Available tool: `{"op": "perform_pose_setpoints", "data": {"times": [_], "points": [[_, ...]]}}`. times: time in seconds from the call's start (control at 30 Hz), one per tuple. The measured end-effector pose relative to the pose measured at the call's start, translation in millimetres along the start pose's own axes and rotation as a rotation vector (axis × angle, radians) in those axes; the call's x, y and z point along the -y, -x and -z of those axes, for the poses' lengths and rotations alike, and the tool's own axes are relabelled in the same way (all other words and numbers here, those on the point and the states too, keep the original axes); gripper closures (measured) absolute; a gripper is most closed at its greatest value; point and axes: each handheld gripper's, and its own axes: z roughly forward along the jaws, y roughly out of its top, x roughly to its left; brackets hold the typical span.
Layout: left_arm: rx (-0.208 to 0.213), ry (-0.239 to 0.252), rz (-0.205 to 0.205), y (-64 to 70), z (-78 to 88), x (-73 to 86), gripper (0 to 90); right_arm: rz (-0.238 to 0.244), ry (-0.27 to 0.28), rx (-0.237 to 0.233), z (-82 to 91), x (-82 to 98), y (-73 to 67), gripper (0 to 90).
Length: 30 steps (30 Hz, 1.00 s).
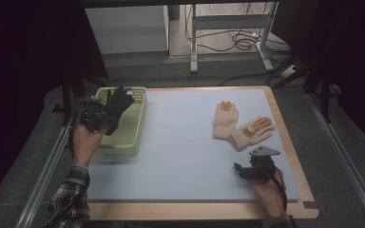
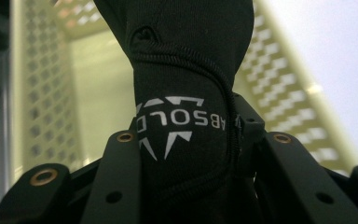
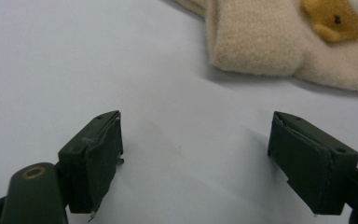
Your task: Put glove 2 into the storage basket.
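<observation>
My left gripper [image 1: 105,115] is shut on a black glove [image 1: 118,107] and holds it above the pale green basket [image 1: 134,129] at the table's left. In the left gripper view the black glove [image 2: 186,93], with white lettering, stands pinched between the jaws over the basket [image 2: 279,84]. Two cream gloves with orange fingertips lie on the right of the mat, one [image 1: 225,119] beside the other [image 1: 252,132]. My right gripper [image 1: 243,169] rests open on the mat just in front of them. In the right gripper view a cream cuff [image 3: 261,42] lies ahead of the open gripper [image 3: 214,154].
A light blue mat [image 1: 180,142] covers the wooden table [image 1: 195,211]. A person's hands and plaid sleeves come in from the bottom. Beyond the table stand a desk frame [image 1: 228,28] and cables on the floor. Dark surroundings flank both sides.
</observation>
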Motion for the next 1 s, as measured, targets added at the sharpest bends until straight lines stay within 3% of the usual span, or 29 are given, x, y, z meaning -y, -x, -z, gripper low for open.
{"op": "perform_pose_setpoints", "data": {"times": [0.03, 0.23, 0.7, 0.8, 0.83, 0.93, 1.0], "points": [[-0.014, -0.036, 0.026, -9.9, -7.1, 1.7, 63.9, 0.0, 0.001, 0.0, -0.1, 0.0, -0.1, 17.6], [-0.058, -0.143, 0.049, -28.5, -28.0, 3.8, 63.6, 0.0, 0.001, 0.0, 0.0, 0.0, -0.1, 17.6], [-0.12, -0.302, 0.049, -33.7, -73.2, -6.7, 59.6, 0.0, 0.002, 0.0, -0.1, 0.1, -0.1, 17.6], [-0.131, -0.327, 0.051, -35.6, -76.8, -5.8, 54.0, 0.001, 0.002, 0.0, 0.0, 0.0, 0.0, 17.6], [-0.147, -0.342, 0.039, -36.8, -79.0, -4.0, 43.9, 0.0, 0.003, 0.0, -0.2, 0.1, -0.1, 17.6], [-0.15, -0.339, 0.033, -37.3, -78.6, -2.9, 30.6, 0.0, 0.001, -0.001, -0.2, 0.0, 0.2, 17.6], [-0.122, -0.331, 0.016, -35.6, -75.4, -3.2, 22.4, 0.0, 0.001, -0.001, -0.1, 0.0, 0.2, 17.6]]}}
